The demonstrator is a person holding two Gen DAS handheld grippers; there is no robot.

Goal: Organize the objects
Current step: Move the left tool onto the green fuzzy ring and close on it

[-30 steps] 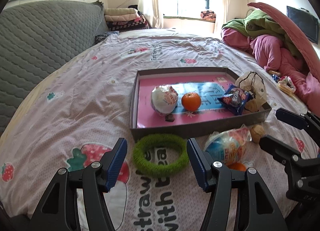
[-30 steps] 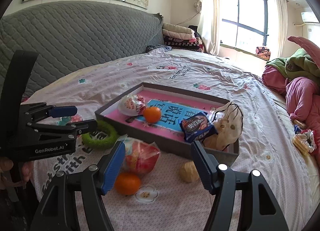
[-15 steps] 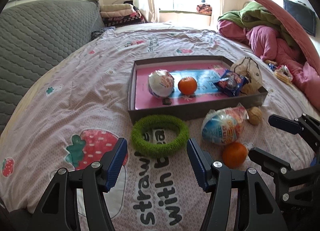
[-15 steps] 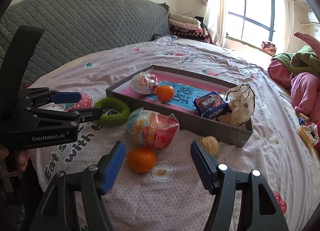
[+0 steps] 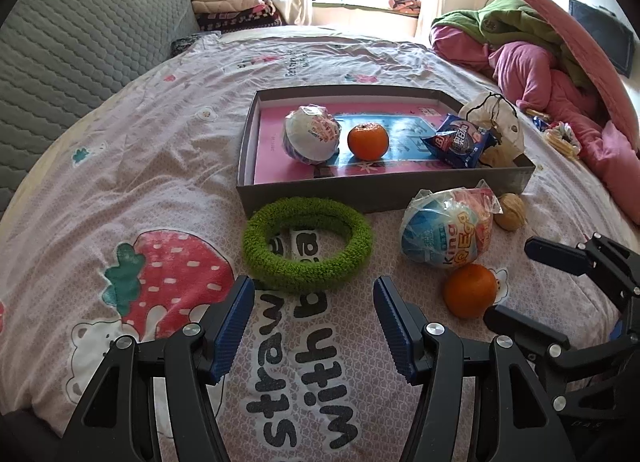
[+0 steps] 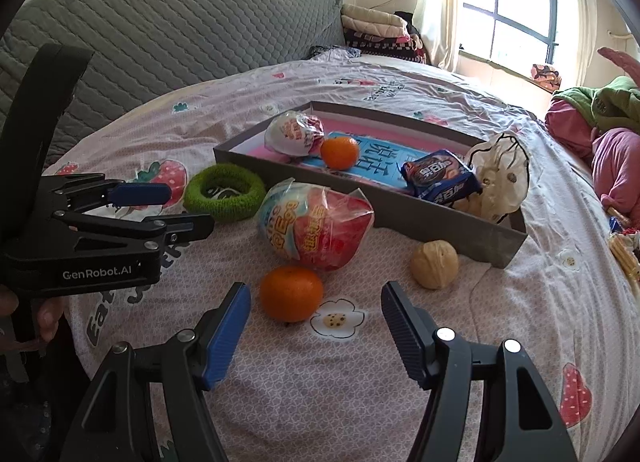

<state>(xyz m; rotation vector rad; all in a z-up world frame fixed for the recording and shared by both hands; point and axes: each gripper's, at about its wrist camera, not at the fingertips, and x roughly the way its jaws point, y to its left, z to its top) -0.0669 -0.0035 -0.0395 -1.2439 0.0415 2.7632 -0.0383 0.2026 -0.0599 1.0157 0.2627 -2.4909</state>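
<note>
A grey box tray (image 5: 384, 192) (image 6: 440, 218) on the bed holds a wrapped toy egg (image 5: 312, 134), an orange (image 5: 368, 141), a blue biscuit pack (image 5: 460, 144) and a white pouch (image 5: 500, 122). In front of it lie a green fuzzy ring (image 5: 308, 248) (image 6: 224, 192), a second wrapped egg (image 5: 448, 230) (image 6: 316, 230), an orange (image 5: 470, 290) (image 6: 291, 293) and a walnut (image 5: 510, 211) (image 6: 434, 264). My left gripper (image 5: 314, 318) is open, just short of the ring. My right gripper (image 6: 316, 326) is open, just short of the loose orange.
A grey quilted headboard (image 5: 80, 46) runs along the left. Piled pink and green bedding (image 5: 540, 62) lies at the right. Folded blankets (image 5: 232, 6) sit by the window. The left gripper shows at the left of the right wrist view (image 6: 132, 206).
Both grippers have pulled back and up from the objects, which now sit farther ahead. Both stay open. No object has moved.
</note>
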